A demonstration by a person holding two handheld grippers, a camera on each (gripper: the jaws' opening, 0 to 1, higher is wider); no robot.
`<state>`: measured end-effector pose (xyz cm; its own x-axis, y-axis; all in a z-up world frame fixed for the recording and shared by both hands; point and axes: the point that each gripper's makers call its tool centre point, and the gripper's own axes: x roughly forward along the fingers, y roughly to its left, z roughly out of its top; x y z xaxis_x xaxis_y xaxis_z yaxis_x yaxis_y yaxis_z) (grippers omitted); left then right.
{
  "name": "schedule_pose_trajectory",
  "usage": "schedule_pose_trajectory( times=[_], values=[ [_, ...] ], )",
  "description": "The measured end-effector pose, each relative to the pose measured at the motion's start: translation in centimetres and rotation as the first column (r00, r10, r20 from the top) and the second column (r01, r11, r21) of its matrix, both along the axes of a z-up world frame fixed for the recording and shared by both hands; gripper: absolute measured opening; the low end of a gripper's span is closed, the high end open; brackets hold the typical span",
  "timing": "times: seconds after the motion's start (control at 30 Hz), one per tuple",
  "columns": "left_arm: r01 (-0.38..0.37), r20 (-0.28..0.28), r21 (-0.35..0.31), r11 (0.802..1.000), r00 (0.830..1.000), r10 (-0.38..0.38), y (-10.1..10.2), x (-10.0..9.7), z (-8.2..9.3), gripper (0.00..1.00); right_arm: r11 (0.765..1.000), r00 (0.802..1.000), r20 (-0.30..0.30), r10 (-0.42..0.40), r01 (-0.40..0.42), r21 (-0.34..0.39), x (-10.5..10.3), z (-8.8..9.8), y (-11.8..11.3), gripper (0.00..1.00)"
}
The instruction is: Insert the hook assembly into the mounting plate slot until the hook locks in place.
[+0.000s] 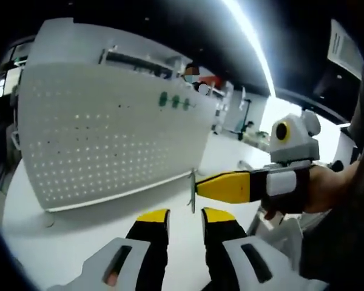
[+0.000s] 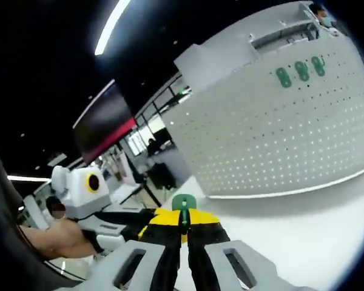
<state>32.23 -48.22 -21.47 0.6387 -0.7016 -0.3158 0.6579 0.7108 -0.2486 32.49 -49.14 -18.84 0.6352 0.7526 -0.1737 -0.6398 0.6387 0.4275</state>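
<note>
A: Found the hook assembly [image 2: 183, 202] where?

B: Pinched in the right tool [image 2: 183, 219], low in the middle of the right gripper view. Yellow tips pressed together on it, just under the green head. In the left gripper view, showed as a thin metal wire poking out past those tips, right of centre.

A: And the left tool [image 1: 185, 217]?

B: Spread, nothing between the tips, bottom centre of the left gripper view, just beside the wire but not touching it.

A: Mounting plate [image 1: 109, 133]?

B: Stood upright on the white surface [image 1: 67, 242], a pale perforated board across the left half of that view. Carried three green pieces [image 2: 301, 70] near its top edge, upper right of the right gripper view. Sat apart from the hook, with open surface between.

A: Judged the handling how?

B: Light, probably. Wire looked stiff but thin, so likely to twist or bend if levered sideways. Smooth metal, so apt to slip or pivot in a narrow pinch. Better taken close under the head, leaving the prongs free for the slot. Couldn't make out the prong shape.
</note>
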Motion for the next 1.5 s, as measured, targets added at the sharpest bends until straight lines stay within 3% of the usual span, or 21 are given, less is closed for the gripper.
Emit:
schedule_pose_trajectory(
  times=[0.27, 0.33, 0.43, 0.73, 0.97, 1.13, 1.5],
  values=[
    [0.02, 0.013, 0.001, 1.0, 1.0, -0.02, -0.5, -0.2, 0.5, 0.46, 0.993, 0.993, 0.114, 0.038, -0.024, -0.116, -0.1, 0.7, 0.4, 0.0],
    [0.023, 0.018, 0.003, 1.0, 1.0, -0.023, -0.7, -0.3, 0.6, 0.5, 0.987, 0.98, 0.193, 0.045, -0.014, -0.16, 0.0, 1.6, 0.3, 0.0],
    [0.03, 0.016, 0.009, 1.0, 0.999, -0.03, -0.8, -0.4, 0.5, 0.58, 0.985, 0.975, 0.214, 0.05, -0.013, -0.173, 0.1, 2.2, 0.4, 0.0],
    [0.02, 0.024, 0.002, 1.0, 1.0, -0.02, -0.8, -0.6, 0.8, 0.8, 0.978, 0.972, 0.231, 0.041, 0.008, -0.209, 1.3, 2.0, -0.7, 0.0],
    [0.03, 0.035, -0.053, 0.998, 0.999, -0.028, -1.4, -0.9, 1.7, 0.92, 0.972, 0.97, 0.24, 0.03, 0.028, -0.234, 1.9, 1.7, -1.7, 0.0],
    [0.041, 0.025, -0.102, 0.994, 0.999, -0.038, -2.0, -1.1, 2.5, 0.96, 0.968, 0.967, 0.252, 0.027, 0.037, -0.247, 2.1, 1.8, -2.1, 0.0],
    [0.039, 0.039, -0.115, 0.993, 0.999, -0.034, -2.3, -1.3, 3.5, 1.0, 0.965, 0.961, 0.276, 0.01, 0.063, -0.255, 3.2, 2.2, -2.7, 0.0]
  ],
)
